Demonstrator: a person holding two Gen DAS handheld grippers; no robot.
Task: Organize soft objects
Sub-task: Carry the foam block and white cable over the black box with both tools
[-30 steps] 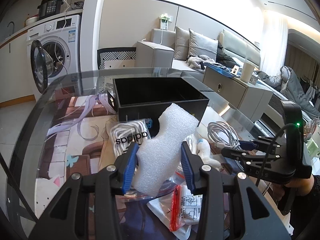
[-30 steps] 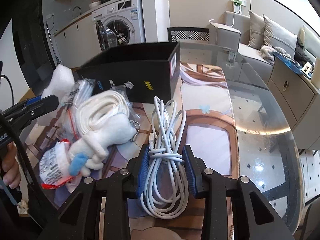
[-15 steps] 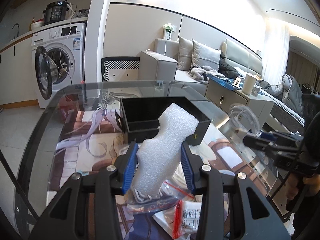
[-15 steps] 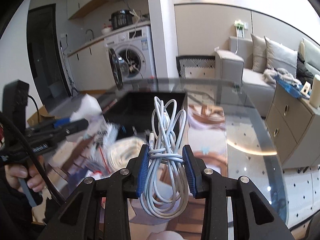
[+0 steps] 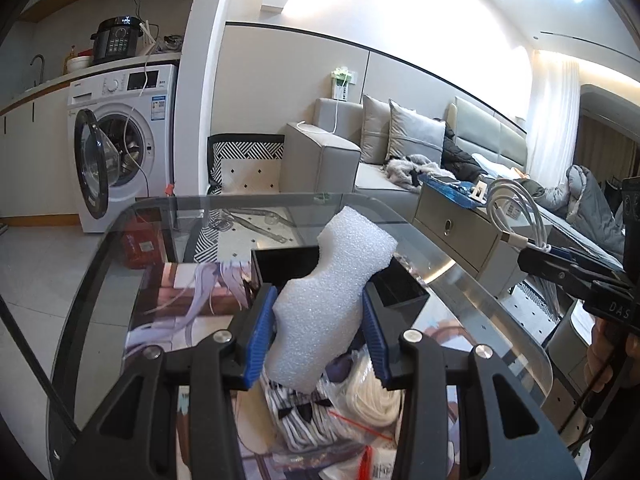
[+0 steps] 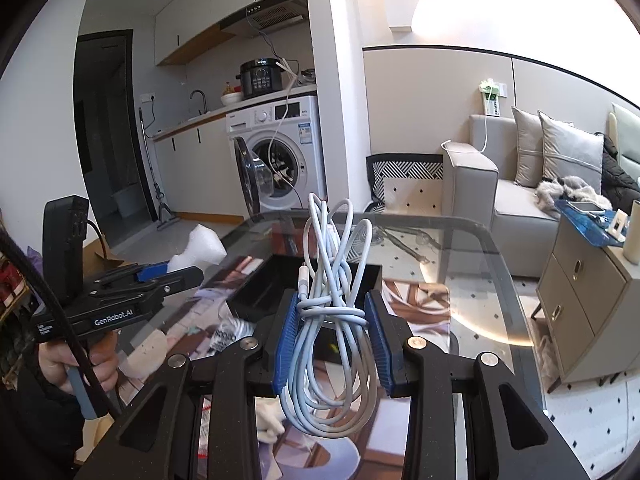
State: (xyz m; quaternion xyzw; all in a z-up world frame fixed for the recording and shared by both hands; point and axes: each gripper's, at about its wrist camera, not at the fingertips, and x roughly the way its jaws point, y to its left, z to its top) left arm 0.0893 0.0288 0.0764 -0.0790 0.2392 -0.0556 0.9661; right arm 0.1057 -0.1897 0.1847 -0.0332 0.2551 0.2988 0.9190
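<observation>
My left gripper (image 5: 316,332) is shut on a white foam piece (image 5: 332,300) and holds it above the table, in front of the open black box (image 5: 400,288). My right gripper (image 6: 334,340) is shut on a coiled white cable (image 6: 332,280), held high above the black box (image 6: 264,288). The right gripper with the cable (image 5: 516,216) shows at the right of the left wrist view. The left gripper (image 6: 160,276) with the foam (image 6: 200,248) shows at the left of the right wrist view.
Bagged white cords and packets (image 5: 340,416) lie on the glass table (image 5: 480,280) below the left gripper. A washing machine (image 5: 120,152) with its door open stands beyond the table. A sofa (image 6: 520,184) and a grey cabinet (image 6: 592,288) are to the right.
Both grippers have risen well above the table with their loads. The black box and the pile of bags now lie lower and farther in both views.
</observation>
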